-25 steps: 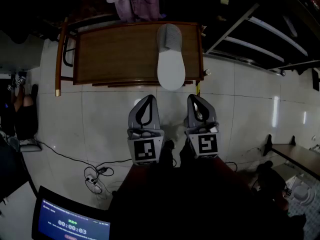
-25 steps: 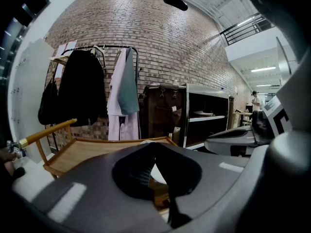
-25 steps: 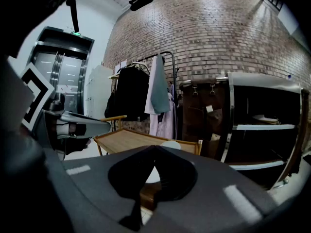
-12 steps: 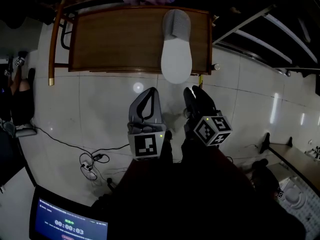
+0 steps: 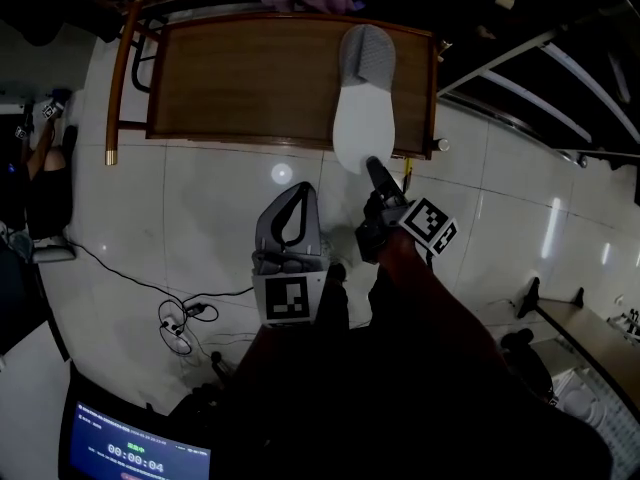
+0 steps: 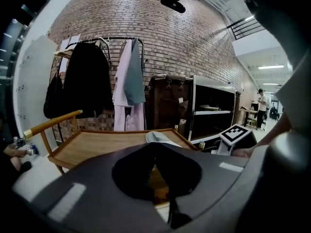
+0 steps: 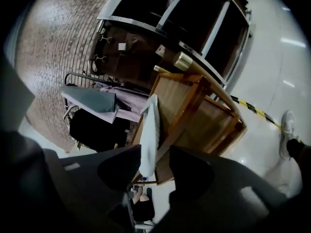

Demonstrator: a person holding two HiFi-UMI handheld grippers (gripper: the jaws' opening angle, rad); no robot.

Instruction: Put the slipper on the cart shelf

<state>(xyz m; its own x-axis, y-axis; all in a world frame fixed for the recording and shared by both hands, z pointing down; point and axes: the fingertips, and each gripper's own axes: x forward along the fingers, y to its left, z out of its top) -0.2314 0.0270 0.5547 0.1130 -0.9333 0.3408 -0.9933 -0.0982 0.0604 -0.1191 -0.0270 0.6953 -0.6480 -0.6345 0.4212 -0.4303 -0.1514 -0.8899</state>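
A white slipper (image 5: 362,98) with a grey toe lies on the wooden cart top (image 5: 240,78), its heel overhanging the near edge. My right gripper (image 5: 372,171), rolled on its side, reaches up to that heel. Its jaws are opening, and in the right gripper view the slipper (image 7: 149,135) stands edge-on in the gap between them, the pads not pressing on it (image 7: 153,155). My left gripper (image 5: 300,194) hangs over the floor short of the cart, shut and empty. In the left gripper view the slipper (image 6: 158,137) shows beyond the closed tips (image 6: 156,150).
A clothes rack with hanging garments (image 6: 129,81) stands behind the cart, and a dark shelf unit (image 6: 214,110) is to its right. Cables and a power strip (image 5: 187,346) lie on the tiled floor at the left, with a monitor (image 5: 130,448) near my feet. Yellow-black tape (image 7: 257,111) marks the floor.
My right gripper has rolled onto its side and moved forward to the slipper's heel, and its jaws have parted. The left gripper has hardly moved.
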